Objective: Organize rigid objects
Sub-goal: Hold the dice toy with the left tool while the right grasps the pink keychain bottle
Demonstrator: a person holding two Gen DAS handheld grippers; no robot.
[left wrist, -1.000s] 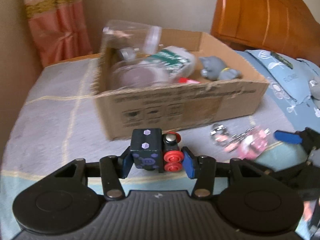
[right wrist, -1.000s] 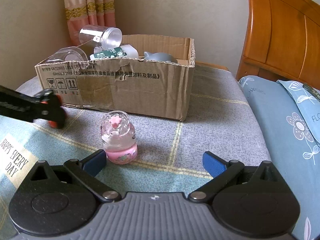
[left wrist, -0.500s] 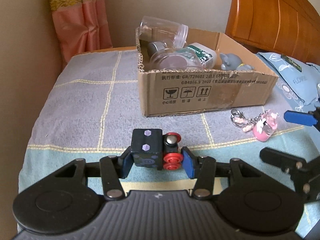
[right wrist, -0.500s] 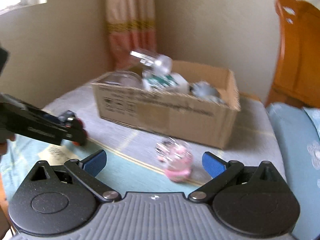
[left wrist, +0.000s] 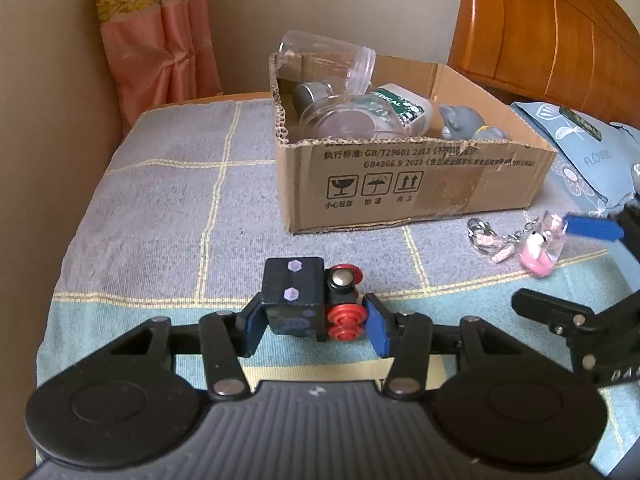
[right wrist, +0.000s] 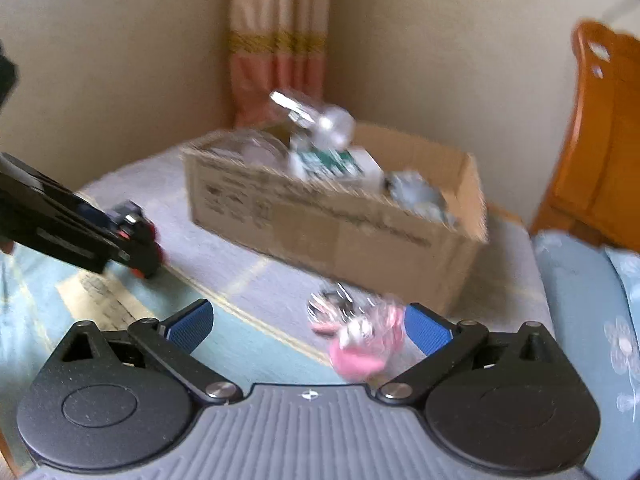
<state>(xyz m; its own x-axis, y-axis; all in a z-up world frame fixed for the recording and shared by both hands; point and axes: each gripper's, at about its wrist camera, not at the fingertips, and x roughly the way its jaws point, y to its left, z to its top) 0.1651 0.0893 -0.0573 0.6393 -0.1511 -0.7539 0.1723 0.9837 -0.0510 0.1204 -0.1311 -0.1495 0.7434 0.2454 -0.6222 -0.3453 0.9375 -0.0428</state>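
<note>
- The left gripper (left wrist: 314,322) keeps its jaws clenched on the toy train (left wrist: 310,300), a black block with red wheels, raised just above the bed (left wrist: 160,200) at near centre. Over the last second its view has swung from a blurred, close look at the cardboard box (left wrist: 420,184) to a steady one, with the box now farther off and to the right.
- The box sits far on the bed, already holding clear jars, a white bottle and a grey figure; I judge the train is bound there next.
- The pink keychain charm (right wrist: 364,340) has tipped from upright onto its side, near the box's front.
- The right gripper (right wrist: 308,326) has its jaws spread wide, the charm just beside the right-hand pad; nothing is gripped. Its view is blurred, so contact cannot be told.
</note>
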